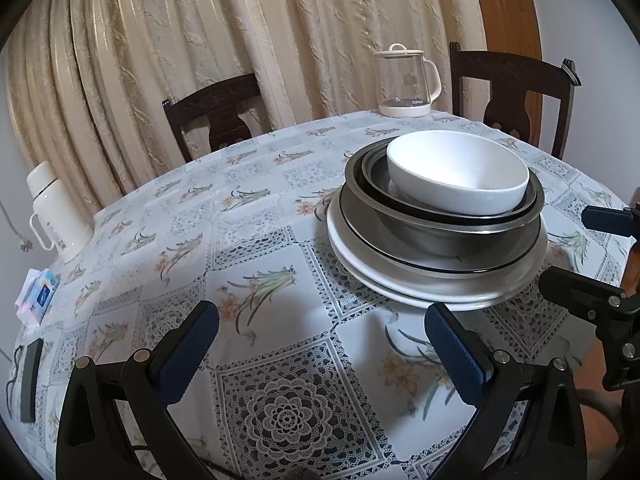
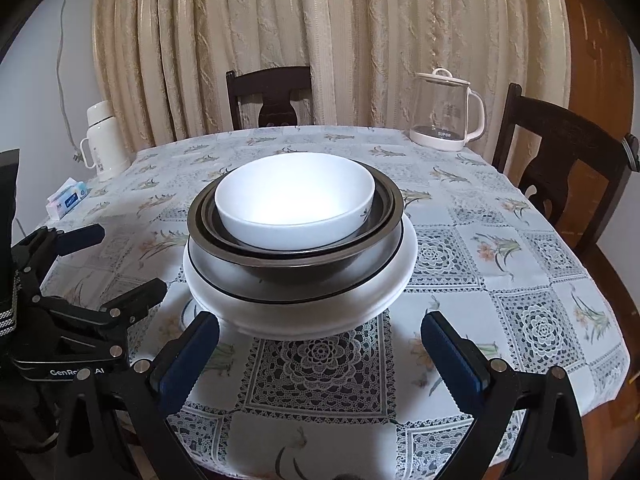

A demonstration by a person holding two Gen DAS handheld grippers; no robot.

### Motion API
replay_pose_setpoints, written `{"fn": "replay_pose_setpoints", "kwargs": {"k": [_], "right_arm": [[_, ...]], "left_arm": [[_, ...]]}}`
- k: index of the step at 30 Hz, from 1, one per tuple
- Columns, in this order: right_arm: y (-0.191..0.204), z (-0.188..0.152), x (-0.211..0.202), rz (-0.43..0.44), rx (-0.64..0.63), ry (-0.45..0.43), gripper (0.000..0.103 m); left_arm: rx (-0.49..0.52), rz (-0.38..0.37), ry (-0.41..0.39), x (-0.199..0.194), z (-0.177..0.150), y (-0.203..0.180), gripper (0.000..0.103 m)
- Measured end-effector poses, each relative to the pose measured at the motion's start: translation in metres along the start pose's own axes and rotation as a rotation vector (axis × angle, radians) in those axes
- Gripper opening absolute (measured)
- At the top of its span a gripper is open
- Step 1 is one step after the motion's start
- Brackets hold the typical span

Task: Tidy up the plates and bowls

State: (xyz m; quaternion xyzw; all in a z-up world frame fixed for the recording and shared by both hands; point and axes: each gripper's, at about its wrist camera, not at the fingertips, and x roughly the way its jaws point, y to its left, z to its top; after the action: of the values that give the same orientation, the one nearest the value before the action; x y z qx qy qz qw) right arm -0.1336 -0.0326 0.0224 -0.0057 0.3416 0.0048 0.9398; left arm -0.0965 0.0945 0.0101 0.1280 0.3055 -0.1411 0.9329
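1. At the far left of the table, we see a white thermos standing near the edge, a tissue pack lying in front of it. Only the left wrist view shows the dark flat device lying further along that edge.
2. Our left gripper hangs over bare floral tablecloth, its blue-padded fingers spread wide with nothing between them. The right wrist view catches it from the side, jaws likewise apart, beside the stack and not touching it.
3. The stack sits near the middle of the table: a white bowl nested inside metal bowls, which rest on a black-rimmed plate atop a white plate. In the right wrist view it is dead ahead; in the left wrist view it lies to the right.
4. Our right gripper faces the stack with its fingers wide apart, the white plate's near rim just beyond the tips, holding nothing. The left wrist view shows it at the right edge, open beside the stack.
5. A glass kettle stands at the far right edge, before cream curtains.
6. Two dark wooden chairs are drawn up behind the table.
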Motion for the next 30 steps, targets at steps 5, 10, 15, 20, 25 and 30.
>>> {"fn": "replay_pose_setpoints", "kwargs": {"k": [5, 10, 15, 20, 25, 30], "right_arm": [[0.001, -0.001, 0.001, 0.002, -0.008, 0.002, 0.103], [0.002, 0.000, 0.002, 0.007, -0.011, 0.007, 0.103], [0.001, 0.000, 0.005, 0.011, -0.007, 0.012, 0.103], [0.001, -0.001, 0.006, 0.016, -0.006, 0.014, 0.103], [-0.002, -0.001, 0.010, 0.028, 0.006, 0.022, 0.103], [-0.009, -0.001, 0.012, 0.042, 0.030, 0.027, 0.103]], "left_arm": [[0.002, 0.001, 0.007, 0.002, -0.002, -0.001, 0.103], [0.003, -0.002, 0.016, 0.006, -0.003, -0.001, 0.103], [0.003, -0.004, 0.023, 0.007, -0.004, -0.001, 0.103], [0.003, -0.007, 0.033, 0.010, -0.004, -0.001, 0.103], [0.003, -0.006, 0.036, 0.011, -0.004, -0.001, 0.103], [0.003, -0.006, 0.037, 0.012, -0.004, -0.001, 0.103]]}}
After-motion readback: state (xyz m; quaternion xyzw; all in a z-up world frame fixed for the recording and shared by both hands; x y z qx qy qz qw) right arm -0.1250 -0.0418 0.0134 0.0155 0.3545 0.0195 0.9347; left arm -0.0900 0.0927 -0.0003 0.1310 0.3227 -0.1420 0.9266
